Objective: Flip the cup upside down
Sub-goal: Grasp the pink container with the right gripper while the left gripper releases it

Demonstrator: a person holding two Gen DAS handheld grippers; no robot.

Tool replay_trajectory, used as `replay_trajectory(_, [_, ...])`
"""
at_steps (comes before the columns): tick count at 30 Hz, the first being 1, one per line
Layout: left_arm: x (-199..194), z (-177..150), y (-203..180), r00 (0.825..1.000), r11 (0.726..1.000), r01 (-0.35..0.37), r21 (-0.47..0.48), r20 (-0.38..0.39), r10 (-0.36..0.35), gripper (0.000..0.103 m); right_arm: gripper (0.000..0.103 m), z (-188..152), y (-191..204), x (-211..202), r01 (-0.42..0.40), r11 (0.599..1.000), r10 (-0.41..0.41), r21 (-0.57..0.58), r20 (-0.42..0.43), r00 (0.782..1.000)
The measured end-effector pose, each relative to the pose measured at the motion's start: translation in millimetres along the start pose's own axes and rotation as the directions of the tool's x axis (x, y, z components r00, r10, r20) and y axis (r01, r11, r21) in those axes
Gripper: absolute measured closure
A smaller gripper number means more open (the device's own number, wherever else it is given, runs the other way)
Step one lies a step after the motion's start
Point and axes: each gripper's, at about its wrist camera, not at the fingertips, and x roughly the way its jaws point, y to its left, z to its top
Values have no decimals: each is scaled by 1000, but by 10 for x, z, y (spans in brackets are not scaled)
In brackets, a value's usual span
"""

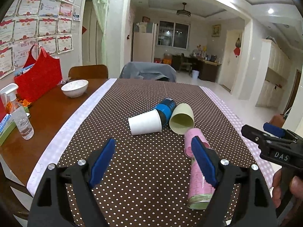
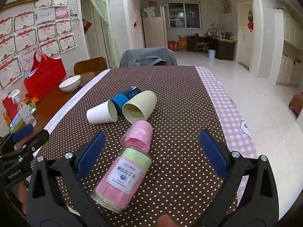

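Several cups lie on their sides on the brown dotted tablecloth (image 1: pixel 144 162). A white paper cup (image 1: pixel 144 123) (image 2: pixel 101 113), a blue cup (image 1: pixel 165 109) (image 2: pixel 125 97) and a pale green cup (image 1: pixel 181 119) (image 2: pixel 140 106) lie clustered mid-table. A pink cup (image 2: pixel 139 137) (image 1: pixel 195 141) lies nearer, mouth against a pink-and-green labelled jar (image 2: pixel 123 177) (image 1: pixel 200 187). My left gripper (image 1: pixel 153 147) is open and empty, short of the white cup. My right gripper (image 2: pixel 151 141) is open, with the jar and pink cup between its fingers, apart from both; it shows at the right in the left wrist view (image 1: pixel 265 134).
A white bowl (image 1: pixel 74 88), a red bag (image 1: pixel 38 79) and a spray bottle (image 1: pixel 19 117) stand on the bare wood at the left. A chair with a grey cover (image 1: pixel 147 71) stands at the far end. A pink checked cloth (image 2: pixel 227 109) covers the table's right edge.
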Motion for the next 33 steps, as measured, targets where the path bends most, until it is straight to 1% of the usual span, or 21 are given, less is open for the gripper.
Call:
replay_trajectory(2, [-18, -13, 25, 1000, 1000, -6, -2, 11, 6, 22, 6, 8, 18, 16, -6, 1000, 6, -2, -8, 1000])
replay_trajectory(5, [-49, -30, 61, 1000, 1000, -11, 1, 28, 11, 19, 6, 14, 36, 72, -52, 998, 53, 16, -51, 997])
replay_trajectory(9, [-89, -61, 99, 999, 1000, -19, 11, 46, 18, 19, 6, 31, 80, 132, -50, 999, 51, 14, -85, 995])
replay_trajectory(10, [-99, -66, 112, 999, 1000, -22, 10, 50, 21, 16, 6, 32, 87, 153, -60, 998, 61, 19, -98, 993])
replay_trajectory(11, [-112, -74, 135, 998, 1000, -27, 7, 56, 27, 13, 6, 37, 106, 193, -76, 997, 80, 31, -121, 989])
replay_trajectory(14, [-153, -97, 189, 996, 999, -41, 6, 78, 40, 11, 6, 18, 131, 284, -98, 994, 107, 57, -174, 979])
replay_trajectory(22, [-247, -153, 338, 985, 995, -104, 2, 139, 102, 9, 6, -15, 141, 489, -101, 988, 129, 115, -273, 953])
replay_trajectory(27, [-252, -173, 417, 985, 994, -105, -13, 138, 106, 8, 6, -64, 101, 641, -90, 983, 139, 158, -335, 932])
replay_trajectory(33, [-239, -194, 491, 986, 994, -107, -32, 128, 110, 8, 6, -127, 121, 780, -77, 982, 139, 170, -388, 911])
